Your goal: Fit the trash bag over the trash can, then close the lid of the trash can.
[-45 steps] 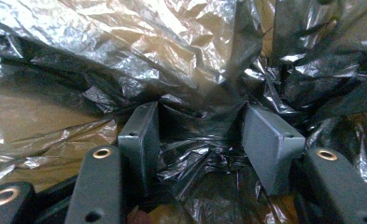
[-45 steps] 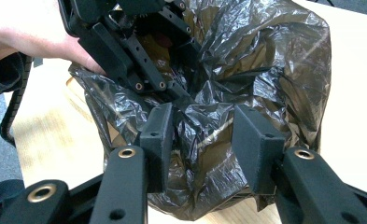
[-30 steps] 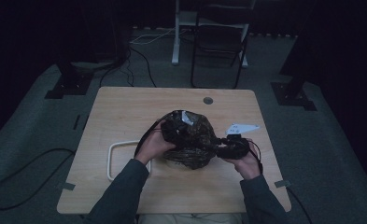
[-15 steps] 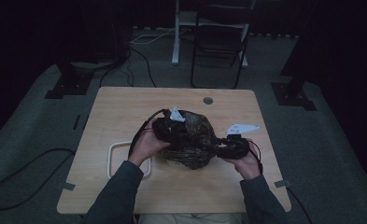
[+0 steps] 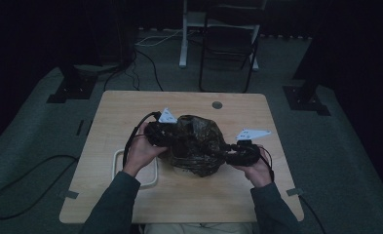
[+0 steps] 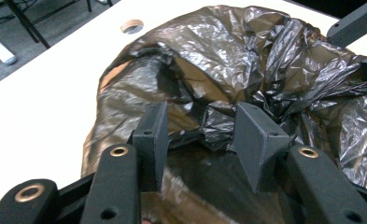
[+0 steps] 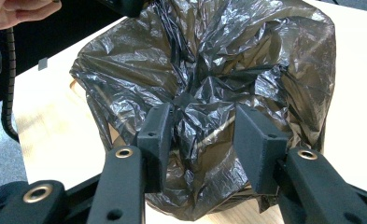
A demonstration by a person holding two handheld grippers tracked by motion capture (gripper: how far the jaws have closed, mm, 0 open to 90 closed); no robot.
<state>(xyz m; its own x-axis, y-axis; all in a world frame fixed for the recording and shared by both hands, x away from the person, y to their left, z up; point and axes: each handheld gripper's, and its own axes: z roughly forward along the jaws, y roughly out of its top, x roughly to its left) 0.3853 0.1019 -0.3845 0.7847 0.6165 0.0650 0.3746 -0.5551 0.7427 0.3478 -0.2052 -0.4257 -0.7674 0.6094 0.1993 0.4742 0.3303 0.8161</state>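
Note:
A crumpled dark plastic bag sits in a mound at the middle of the wooden table. My left gripper is at the bag's left flank. In the left gripper view its jaws have just been closing. They stand apart over loose folds of the bag, with film between them but not pinched. My right gripper is at the bag's right side. In the right gripper view a bunched ridge of the bag fills the gap between its pads, which press on it.
A white rounded loop lies on the table left of the bag, partly under the left forearm. A round cable hole is near the far edge. A chair and floor cables stand beyond the table.
My left gripper has slid from the top of the bag leftward to its left side. The right gripper and the bag's right side have stayed put.

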